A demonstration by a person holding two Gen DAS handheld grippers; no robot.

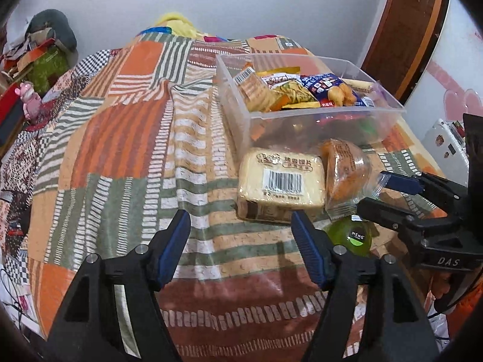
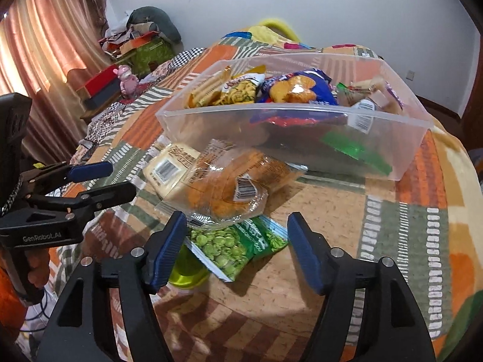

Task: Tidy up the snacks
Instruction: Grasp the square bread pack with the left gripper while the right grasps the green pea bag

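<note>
Both tongs hang apart and empty over a patchwork bedspread, near a small heap of snacks beside a clear bin.

The left tongs (image 1: pixel 241 226) are spread wide above bare bedspread (image 1: pixel 120 150), with the toast pack (image 1: pixel 282 181) just beyond their right finger. The right tongs (image 2: pixel 237 229) are also spread, with the green pea packet (image 2: pixel 238 244) lying between their tips and a green jelly cup (image 2: pixel 185 268) partly under that packet. An orange pastry in clear wrap (image 2: pixel 229 187) lies against the toast pack and overlaps the pea packet's far edge. Just beyond the heap stands the clear plastic bin (image 2: pixel 302 126), holding a jumble of snack packets, among them a blue biscuit bag (image 2: pixel 302 90).
</note>
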